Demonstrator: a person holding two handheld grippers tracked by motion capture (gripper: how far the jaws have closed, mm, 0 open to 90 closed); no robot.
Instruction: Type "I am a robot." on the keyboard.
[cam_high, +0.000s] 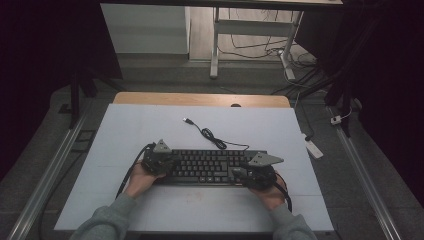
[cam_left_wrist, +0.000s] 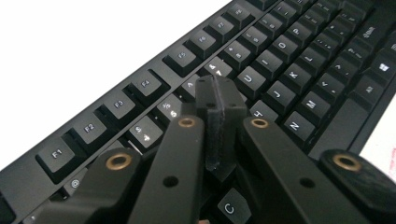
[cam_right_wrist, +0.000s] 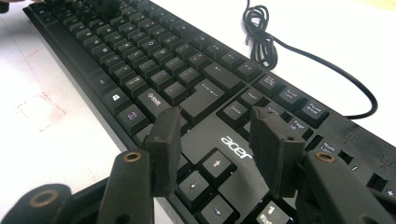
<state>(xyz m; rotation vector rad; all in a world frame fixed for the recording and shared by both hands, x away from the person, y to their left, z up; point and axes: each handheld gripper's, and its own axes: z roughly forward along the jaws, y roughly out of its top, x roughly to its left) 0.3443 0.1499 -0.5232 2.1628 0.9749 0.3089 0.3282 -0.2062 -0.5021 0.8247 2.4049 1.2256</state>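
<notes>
the white bench (cam_high: 150, 200) spreads out under me, with a strip of bare wood along its far edge. the black keyboard (cam_high: 212, 165) lies across the middle of it, lengthwise left to right, close to my side, and both my hands sit at its two ends. its black cable (cam_high: 210, 135) runs off the back edge, bunches into a loose coil just behind the keyboard and ends in a plug lying flat farther back on the bench.

my left fingers (cam_left_wrist: 218, 128) are pressed fully together, pad to pad, with nothing caught between them. they hover low over the left half of the keyboard (cam_left_wrist: 289, 70), tip pointing down at the letter rows below the number and function keys; whether the tip touches a key i cannot tell.

my right fingers (cam_right_wrist: 219, 149) stand apart with a clear gap and hold nothing. they hang over the right end of the keyboard (cam_right_wrist: 154, 65), above the bare panel with the printed logo, arrow keys just below and enter key beyond. the cable (cam_right_wrist: 261, 37) coils behind on the bench.
</notes>
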